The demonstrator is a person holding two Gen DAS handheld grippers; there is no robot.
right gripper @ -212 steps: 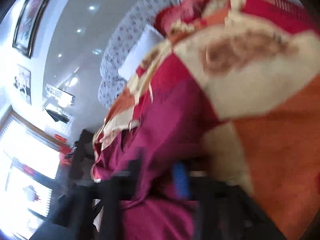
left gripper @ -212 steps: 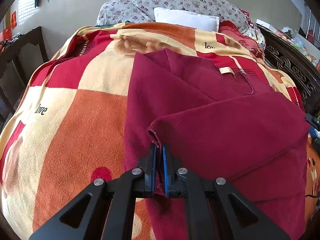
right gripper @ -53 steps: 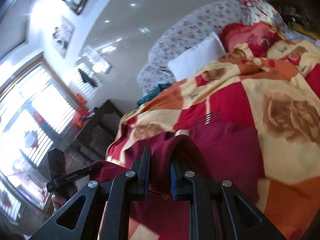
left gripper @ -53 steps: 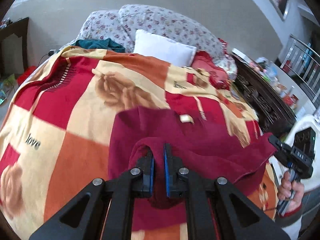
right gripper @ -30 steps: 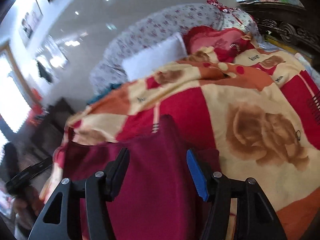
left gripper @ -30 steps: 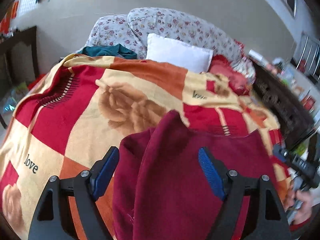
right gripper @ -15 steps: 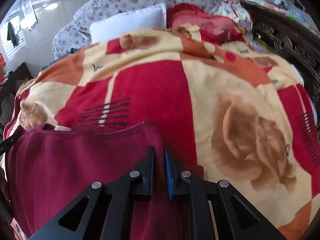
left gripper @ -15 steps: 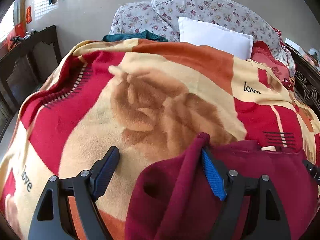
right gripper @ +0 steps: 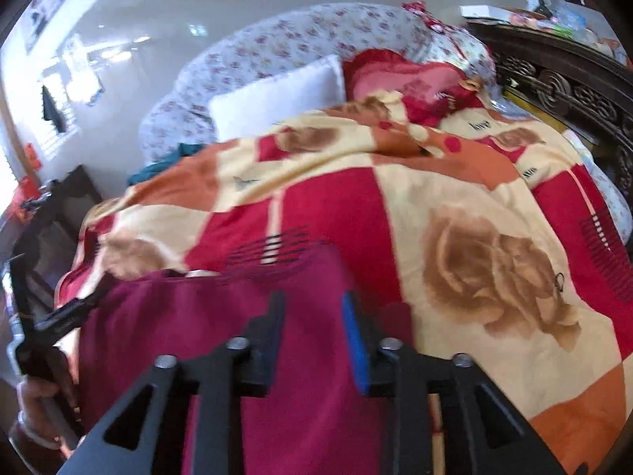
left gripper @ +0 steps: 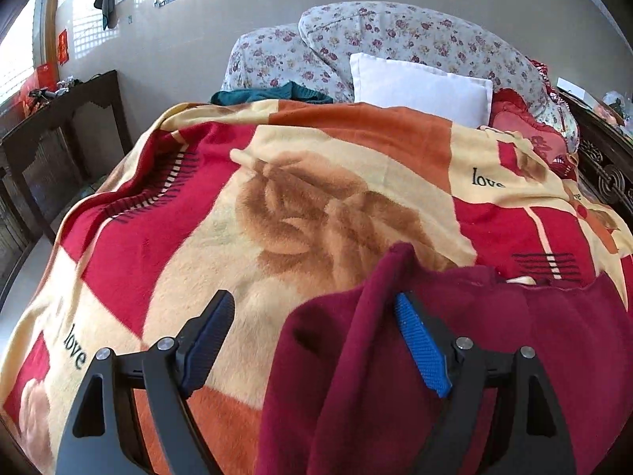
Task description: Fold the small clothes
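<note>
Item: maroon garment [left gripper: 455, 376], folded on the rose-print blanket [left gripper: 245, 237], near its front edge. Left gripper [left gripper: 316, 336] spread wide; right gripper [right gripper: 314, 336] parted, both holding nothing. We judge the raised fold may snag a finger and undo.

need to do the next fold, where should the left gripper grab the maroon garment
Probably the raised ridge at the maroon garment's near-left corner. It stands up off the blanket between the open fingers of the left gripper, so closing from directly above, one finger on each side, should pinch it.
</note>
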